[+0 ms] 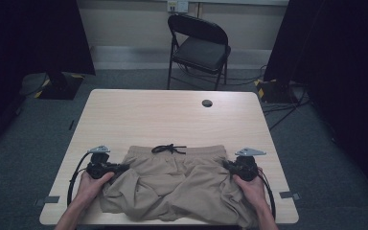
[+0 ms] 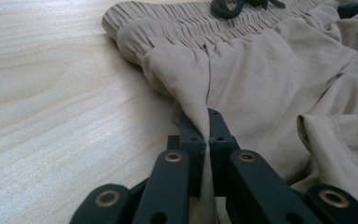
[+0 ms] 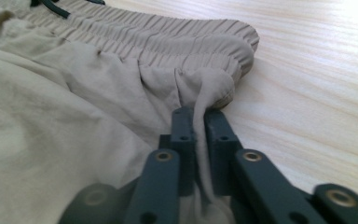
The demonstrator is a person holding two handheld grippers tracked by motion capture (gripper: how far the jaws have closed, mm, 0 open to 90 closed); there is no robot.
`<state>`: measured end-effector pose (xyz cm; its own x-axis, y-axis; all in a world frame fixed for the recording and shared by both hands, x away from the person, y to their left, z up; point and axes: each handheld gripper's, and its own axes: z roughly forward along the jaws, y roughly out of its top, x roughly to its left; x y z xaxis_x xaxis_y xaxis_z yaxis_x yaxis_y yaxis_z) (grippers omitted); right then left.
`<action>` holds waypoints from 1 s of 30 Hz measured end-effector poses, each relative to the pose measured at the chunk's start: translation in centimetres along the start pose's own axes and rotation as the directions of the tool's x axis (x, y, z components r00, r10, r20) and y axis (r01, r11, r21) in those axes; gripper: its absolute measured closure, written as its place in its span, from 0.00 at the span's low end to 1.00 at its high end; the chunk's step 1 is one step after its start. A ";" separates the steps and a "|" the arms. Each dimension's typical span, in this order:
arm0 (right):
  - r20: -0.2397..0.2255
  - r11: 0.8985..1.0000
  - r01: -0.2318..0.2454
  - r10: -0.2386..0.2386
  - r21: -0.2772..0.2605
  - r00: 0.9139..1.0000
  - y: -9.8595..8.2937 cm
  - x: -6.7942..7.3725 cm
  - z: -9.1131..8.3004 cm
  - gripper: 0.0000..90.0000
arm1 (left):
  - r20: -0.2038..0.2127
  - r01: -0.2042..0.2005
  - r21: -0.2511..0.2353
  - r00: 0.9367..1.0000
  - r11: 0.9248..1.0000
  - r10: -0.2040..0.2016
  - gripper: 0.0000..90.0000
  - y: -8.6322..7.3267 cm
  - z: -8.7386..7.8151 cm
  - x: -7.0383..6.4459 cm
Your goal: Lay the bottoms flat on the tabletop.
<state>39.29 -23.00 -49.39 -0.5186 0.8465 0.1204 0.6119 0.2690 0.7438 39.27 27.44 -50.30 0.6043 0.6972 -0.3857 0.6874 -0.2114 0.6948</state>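
1. My left gripper [image 1: 123, 167] sits at the left side of the shorts [image 1: 172, 184], my left hand [image 1: 92, 184] behind it on the table [image 1: 139, 115]. In the left gripper view its jaws are closed on a thin fold of the tan cloth just below the gathered waistband [image 2: 177, 25]. I judge I hold it there because the side near the waist gives a firm corner to lift or spread from.

2. The shorts lie at the near edge of the table, waistband away from me and the legs bunched and wrinkled toward me. The dark drawstring [image 1: 168, 149] is tied in a bow at the middle of the waistband, resting on the wood beyond it.

3. My right gripper [image 1: 227, 166] mirrors the left at the right side of the shorts, with my right hand [image 1: 250, 187] behind it. In the right gripper view its jaws are clamped on a pinch of cloth just under the waistband's rounded end [image 3: 242, 39]. Matched holds on both sides would, I judge, let me raise the garment evenly.

4. I can read no brand, label or writing on the shorts, the grippers or the table.
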 end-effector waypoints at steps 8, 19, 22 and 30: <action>-0.013 0.996 -0.034 0.033 -0.083 0.999 0.9 -0.2 -1.3 0.98 | 0.001 -0.004 -0.052 1.000 0.999 0.004 0.99 0.5 -0.8 -0.3; -0.017 0.984 -0.041 0.039 -0.172 0.999 3.0 -0.2 -3.1 0.98 | 0.004 -0.017 -0.168 1.000 0.986 0.018 0.99 2.7 -2.9 -1.3; -0.017 0.980 -0.042 0.039 -0.197 0.999 3.8 -0.2 -3.8 0.98 | -0.013 -0.048 -0.189 0.999 0.981 0.047 0.99 3.5 -3.6 -1.7; -0.011 0.965 -0.012 0.009 -0.261 1.000 6.7 0.1 -5.6 0.98 | -0.028 -0.092 -0.262 0.996 0.961 0.087 0.99 6.3 -5.6 -2.4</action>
<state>39.99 -23.66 -40.72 -0.5191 0.8441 0.1343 0.4406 0.1296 0.8883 39.87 28.28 -41.63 0.6507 0.6946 -0.3067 0.4997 -0.0875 0.8618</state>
